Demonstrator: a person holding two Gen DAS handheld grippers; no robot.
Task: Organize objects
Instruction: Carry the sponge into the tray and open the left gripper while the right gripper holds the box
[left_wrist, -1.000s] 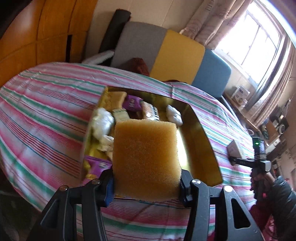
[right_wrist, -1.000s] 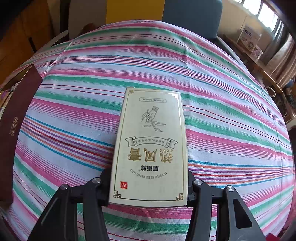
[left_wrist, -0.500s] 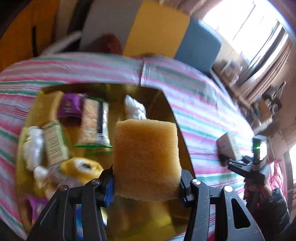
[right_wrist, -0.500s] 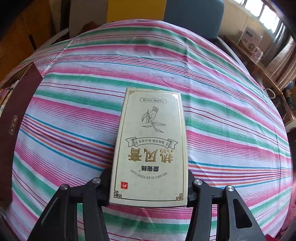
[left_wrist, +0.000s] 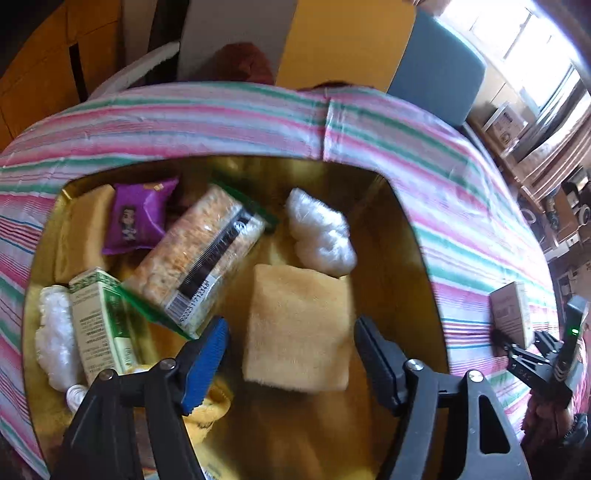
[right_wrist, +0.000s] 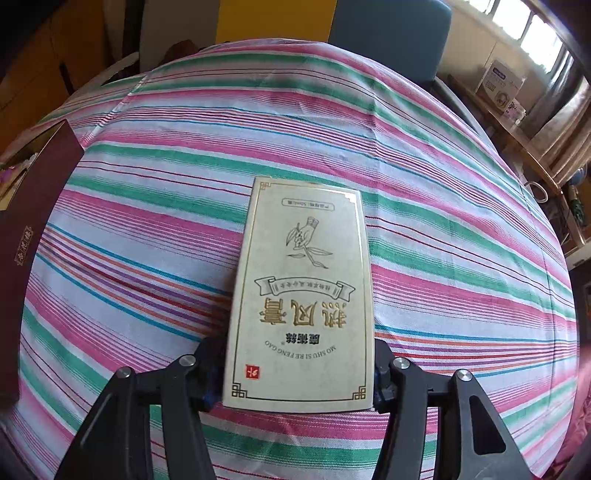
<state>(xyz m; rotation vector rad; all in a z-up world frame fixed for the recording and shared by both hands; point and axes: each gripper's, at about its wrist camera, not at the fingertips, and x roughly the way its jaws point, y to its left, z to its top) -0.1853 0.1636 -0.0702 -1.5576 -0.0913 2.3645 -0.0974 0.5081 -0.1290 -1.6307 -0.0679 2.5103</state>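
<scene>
My left gripper (left_wrist: 291, 332) hangs over the gold-lined box (left_wrist: 406, 229), its jaws opening. The yellow sponge (left_wrist: 297, 328) lies loose on the box floor between the fingers, clear of both pads. My right gripper (right_wrist: 299, 369) sits low over the striped tablecloth (right_wrist: 443, 240), jaws opening. A flat cream carton with gold lettering (right_wrist: 303, 295) lies on the cloth between its fingers, which stand close at its sides. In the left wrist view the right gripper (left_wrist: 517, 343) and the carton (left_wrist: 511, 314) show at the far right.
The box also holds a cracker pack (left_wrist: 203, 258), a purple sachet (left_wrist: 138, 218), a green-and-white carton (left_wrist: 99, 325), white wads (left_wrist: 319, 236) and another sponge (left_wrist: 79, 232). Its dark red outer side (right_wrist: 33, 221) stands left of the right gripper. Chairs line the table's far edge.
My left gripper swung over the box, lowered and spread its fingers, and the sponge dropped to the box floor. The right gripper's fingers widened slightly around the cream carton, which stayed put.
</scene>
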